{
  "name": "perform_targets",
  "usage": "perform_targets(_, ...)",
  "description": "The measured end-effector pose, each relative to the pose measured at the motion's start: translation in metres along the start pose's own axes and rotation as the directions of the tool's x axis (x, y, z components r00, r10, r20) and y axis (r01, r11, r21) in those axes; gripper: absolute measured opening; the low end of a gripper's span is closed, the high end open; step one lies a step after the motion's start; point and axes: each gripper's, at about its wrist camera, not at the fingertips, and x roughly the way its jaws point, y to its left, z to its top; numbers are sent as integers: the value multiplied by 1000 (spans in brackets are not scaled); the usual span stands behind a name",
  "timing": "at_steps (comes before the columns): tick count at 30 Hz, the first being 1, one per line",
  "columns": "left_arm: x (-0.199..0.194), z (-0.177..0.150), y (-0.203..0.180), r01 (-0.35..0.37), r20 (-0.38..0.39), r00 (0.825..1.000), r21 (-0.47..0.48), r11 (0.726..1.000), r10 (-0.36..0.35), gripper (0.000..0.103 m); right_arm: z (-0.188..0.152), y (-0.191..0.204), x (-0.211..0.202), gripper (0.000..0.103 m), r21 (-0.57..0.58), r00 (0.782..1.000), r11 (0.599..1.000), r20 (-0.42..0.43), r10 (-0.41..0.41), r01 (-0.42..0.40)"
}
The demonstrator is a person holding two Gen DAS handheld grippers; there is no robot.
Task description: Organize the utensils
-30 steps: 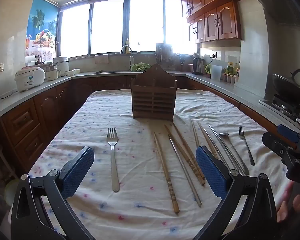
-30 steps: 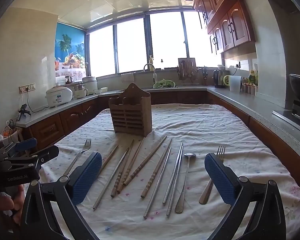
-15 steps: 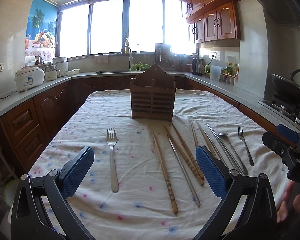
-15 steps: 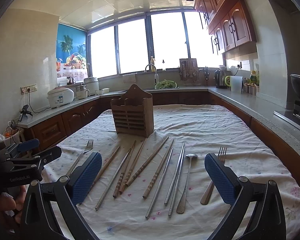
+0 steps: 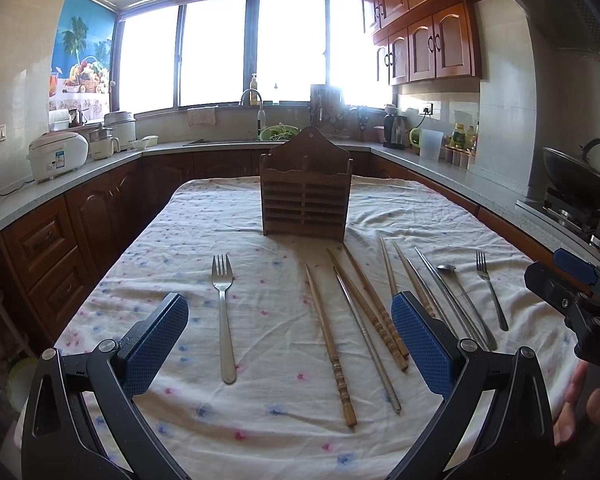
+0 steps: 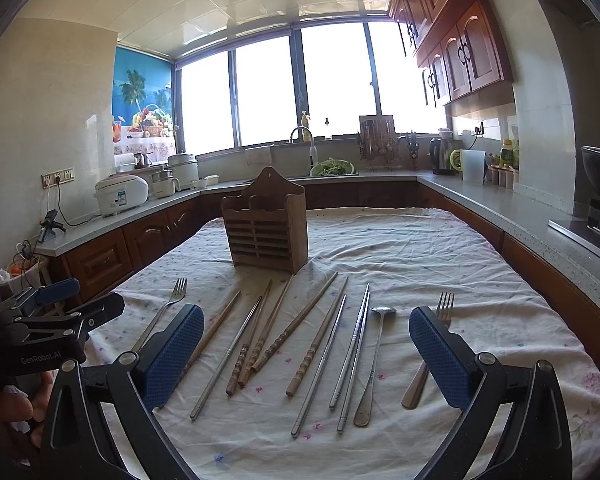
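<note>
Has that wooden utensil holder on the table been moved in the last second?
No. The wooden holder keeps its place on the tablecloth behind the chopsticks; only the camera drifted slightly.

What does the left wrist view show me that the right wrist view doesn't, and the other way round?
Left wrist only: the left hand-held gripper, open, and a wok on the stove.

Right wrist only: the right hand-held gripper, open, and a small tripod on the left counter.

Both: the wooden utensil holder, empty as far as I can see, the lone fork on the left, the chopsticks, spoon and second fork lying on the cloth.
</note>
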Motion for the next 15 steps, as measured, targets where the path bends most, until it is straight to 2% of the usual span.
perform_targets(3, 2, 0, 2, -1, -11, 1000, -8, 1000, 1, 103, 1, 0, 1, 103, 2, 1000, 1000, -2, 1, -1)
perform_targets(12, 27, 2, 22, 36, -132, 990, -114, 993, -51, 103, 13, -3, 14, 103, 26, 999, 999, -50, 23, -21)
perform_targets(15, 37, 5, 25, 36, -154, 987, -107, 994, -53, 103, 18, -7, 23, 103, 44, 997, 999, -76, 34, -31)
